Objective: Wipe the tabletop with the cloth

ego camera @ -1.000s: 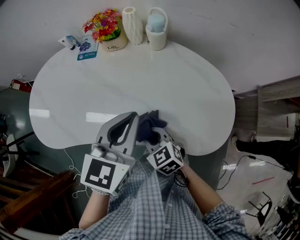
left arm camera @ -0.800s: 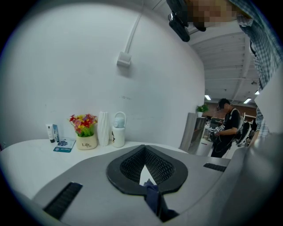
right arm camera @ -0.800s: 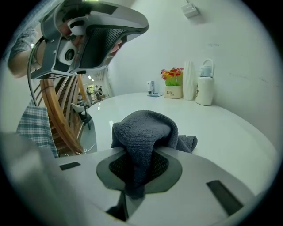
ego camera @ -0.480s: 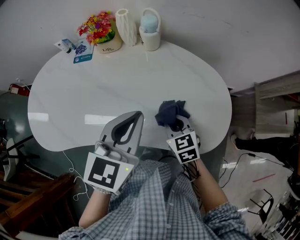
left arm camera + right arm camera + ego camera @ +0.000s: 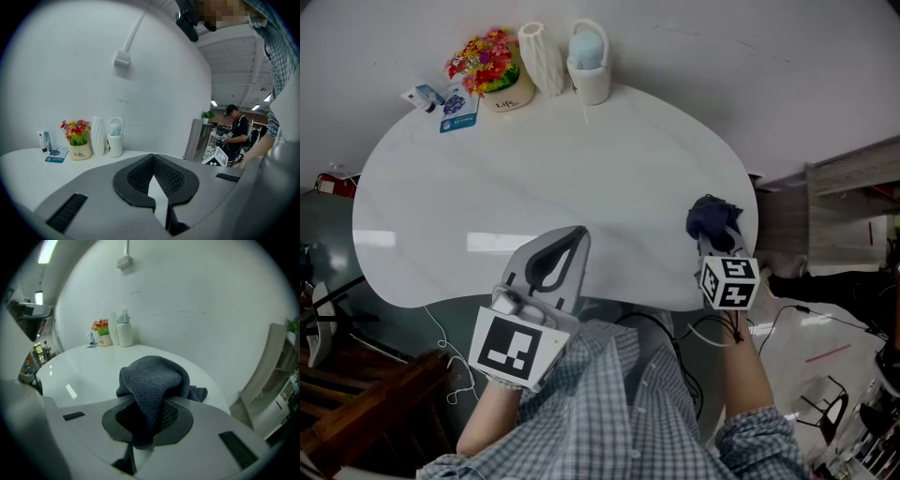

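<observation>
Your right gripper (image 5: pixel 714 246) has swept the cloth (image 5: pixel 711 217) from the picture's centre to the table's (image 5: pixel 581 159) right edge, jaws clamped on it. Most tabletop lies leftward, nearer your left gripper (image 5: pixel 574 234), jaws together, empty.

Dark grey-blue cloth (image 5: pixel 712 217), white tabletop (image 5: pixel 581 159) — blue-and-white checked shirt (image 5: pixel 619 412), red-and-yellow flowers (image 5: pixel 483 56).
</observation>
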